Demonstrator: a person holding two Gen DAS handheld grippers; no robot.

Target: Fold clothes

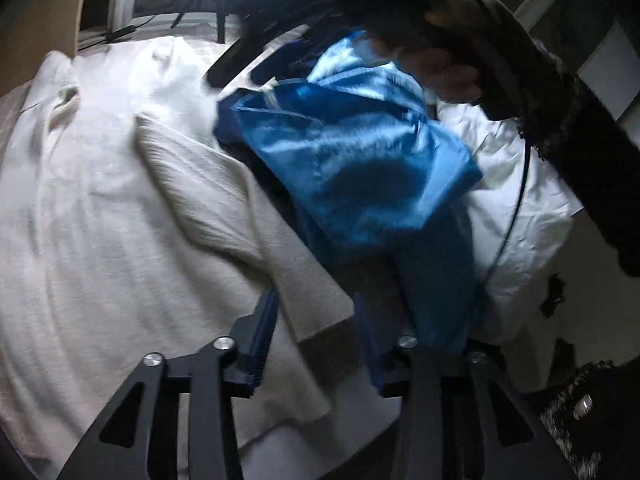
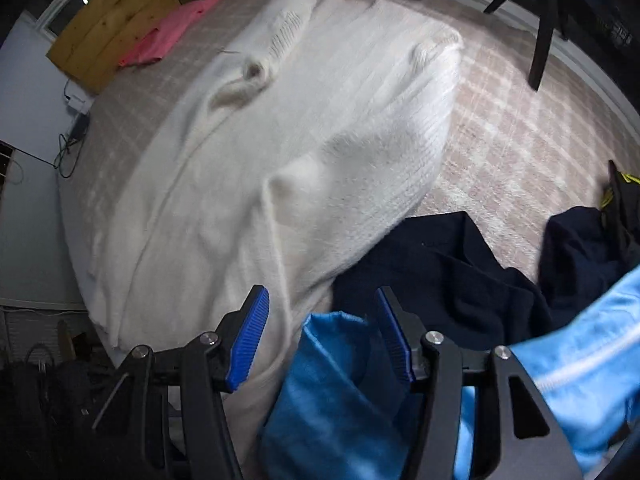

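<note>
A white knitted sweater (image 1: 120,200) lies spread over the bed, filling most of the right wrist view too (image 2: 320,120). A shiny blue satin garment (image 1: 352,168) lies crumpled against its right side. My left gripper (image 1: 314,304) hangs open over the sweater's lower edge, and a flap of it lies loose between the fingers. My right gripper (image 2: 322,296) is open as well. The blue satin (image 2: 328,392) bunches below it beside the right finger, and the pads are not pressing it. In the left wrist view, the right gripper's fingers (image 1: 228,64) and the hand (image 1: 440,68) holding it hover above the blue garment.
A dark navy garment (image 2: 440,280) and a light blue striped jacket (image 2: 580,360) lie to the right on the checked bed cover (image 2: 520,140). A pink garment (image 2: 168,36) and a wooden board (image 2: 108,20) are at the far left. Black chair legs (image 2: 544,40) stand beyond the bed.
</note>
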